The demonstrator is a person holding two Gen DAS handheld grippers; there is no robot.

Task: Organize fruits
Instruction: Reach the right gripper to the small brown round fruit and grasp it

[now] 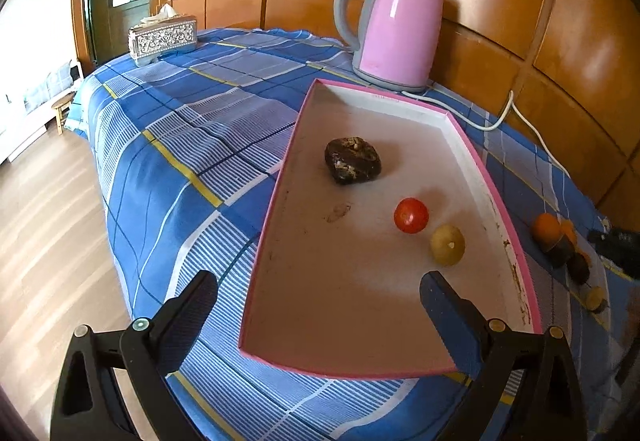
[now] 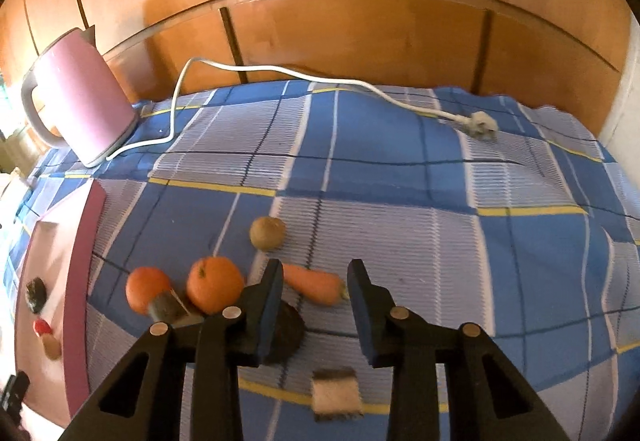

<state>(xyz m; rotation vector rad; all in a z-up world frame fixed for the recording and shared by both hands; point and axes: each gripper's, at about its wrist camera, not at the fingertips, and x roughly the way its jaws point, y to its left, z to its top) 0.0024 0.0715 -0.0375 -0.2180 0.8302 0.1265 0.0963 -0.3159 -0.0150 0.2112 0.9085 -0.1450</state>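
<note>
A shallow pink-rimmed box lies on the blue checked cloth. In it are a dark lumpy fruit, a red tomato and a yellow-green fruit. My left gripper is open and empty over the box's near end. My right gripper is open and empty above loose items on the cloth: two oranges, a carrot, a brown kiwi, a dark round fruit, a dark wedge and a pale cut piece. The box's edge shows at the left.
A pink electric kettle stands behind the box, its white cord and plug trailing over the cloth. A patterned tissue box sits at the far left corner. Wooden panels back the table; the floor drops off at left.
</note>
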